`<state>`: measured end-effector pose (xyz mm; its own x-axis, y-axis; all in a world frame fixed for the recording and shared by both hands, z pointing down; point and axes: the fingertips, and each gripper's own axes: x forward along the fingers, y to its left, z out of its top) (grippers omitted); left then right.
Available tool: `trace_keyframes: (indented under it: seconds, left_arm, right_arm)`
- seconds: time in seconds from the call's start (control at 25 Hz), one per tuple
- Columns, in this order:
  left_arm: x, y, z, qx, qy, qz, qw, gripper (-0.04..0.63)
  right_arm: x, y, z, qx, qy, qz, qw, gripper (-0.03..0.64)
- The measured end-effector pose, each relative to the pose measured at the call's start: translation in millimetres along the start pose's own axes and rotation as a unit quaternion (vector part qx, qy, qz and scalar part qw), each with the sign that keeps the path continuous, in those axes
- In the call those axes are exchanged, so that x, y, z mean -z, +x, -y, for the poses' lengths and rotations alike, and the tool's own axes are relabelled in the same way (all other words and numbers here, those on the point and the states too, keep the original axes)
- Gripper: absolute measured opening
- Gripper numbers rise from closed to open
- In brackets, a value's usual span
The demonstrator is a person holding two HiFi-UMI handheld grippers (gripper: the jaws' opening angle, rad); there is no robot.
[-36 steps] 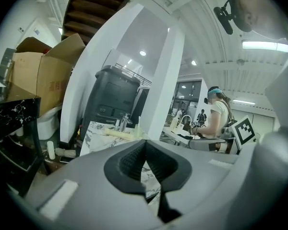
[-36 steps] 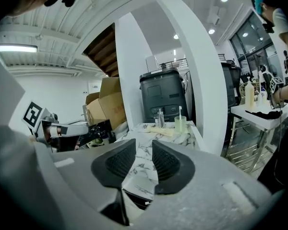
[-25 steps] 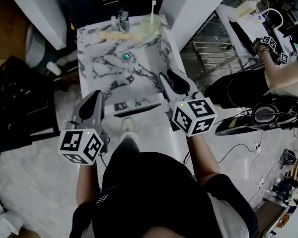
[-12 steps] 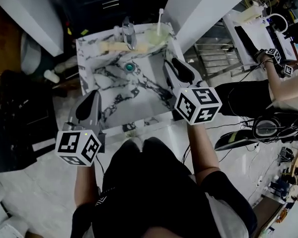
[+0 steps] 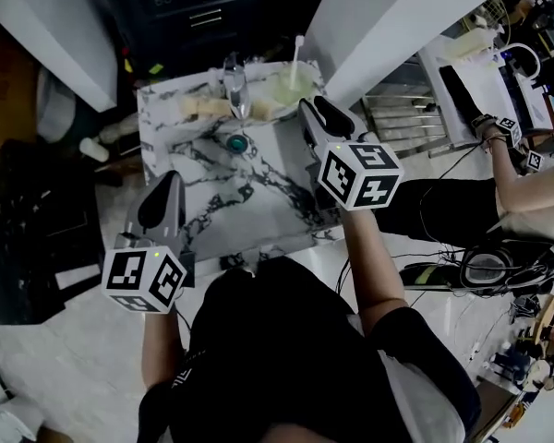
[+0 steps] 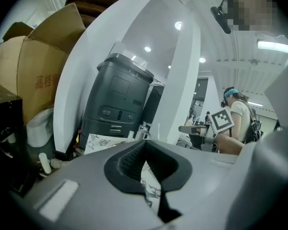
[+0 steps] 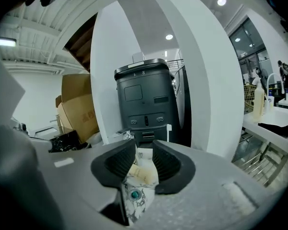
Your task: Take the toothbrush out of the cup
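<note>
A pale yellowish cup (image 5: 284,87) stands at the far right corner of the marble sink (image 5: 258,201), with a white toothbrush (image 5: 297,52) upright in it. My right gripper (image 5: 312,109) hovers over the sink's right side, just short of the cup, its jaws a little open and empty. In the right gripper view the toothbrush (image 7: 169,130) shows just right of the gap of the right gripper (image 7: 144,150). My left gripper (image 5: 168,181) sits at the sink's near left edge, shut and empty; the left gripper (image 6: 145,145) faces the sink's back wall.
A chrome faucet (image 5: 233,81) stands at the back middle, a teal drain plug (image 5: 236,142) below it, a pale bar (image 5: 203,107) to its left. A dark cabinet (image 5: 212,7) is behind, a white pillar (image 5: 388,26) at right, a black crate (image 5: 28,238) at left. Another person (image 5: 535,173) sits at far right.
The right gripper has moved forward along the sink's right side toward the cup. The sink now lies nearer to me in the head view. The left gripper has barely moved.
</note>
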<state>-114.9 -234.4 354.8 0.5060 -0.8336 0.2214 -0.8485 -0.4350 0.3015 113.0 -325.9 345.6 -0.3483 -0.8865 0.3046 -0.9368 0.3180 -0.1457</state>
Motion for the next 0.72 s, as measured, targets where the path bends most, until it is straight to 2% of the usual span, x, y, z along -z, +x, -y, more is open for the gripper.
trace_keyframes:
  seconds: [0.2, 0.48, 0.72]
  left_arm:
    - [-6.7, 14.7, -5.8, -0.027, -0.011, 0.01, 0.9995, 0.015]
    - [-8.6, 31.5, -17.3, -0.063, -0.023, 0.01, 0.9977, 0.015]
    - [-9.7, 49.0, -23.9, -0.074, -0.027, 0.002, 0.9969, 0.015]
  right_arm:
    - [-11.2, 34.4, 18.7, -0.009, -0.005, -0.009, 1.0, 0.115]
    - [-5.1, 75.2, 39.8, -0.017, -0.007, -0.038, 0.999, 0.115]
    - [0.5, 98.5, 53.3, -0.015, -0.009, -0.053, 0.998, 0.117]
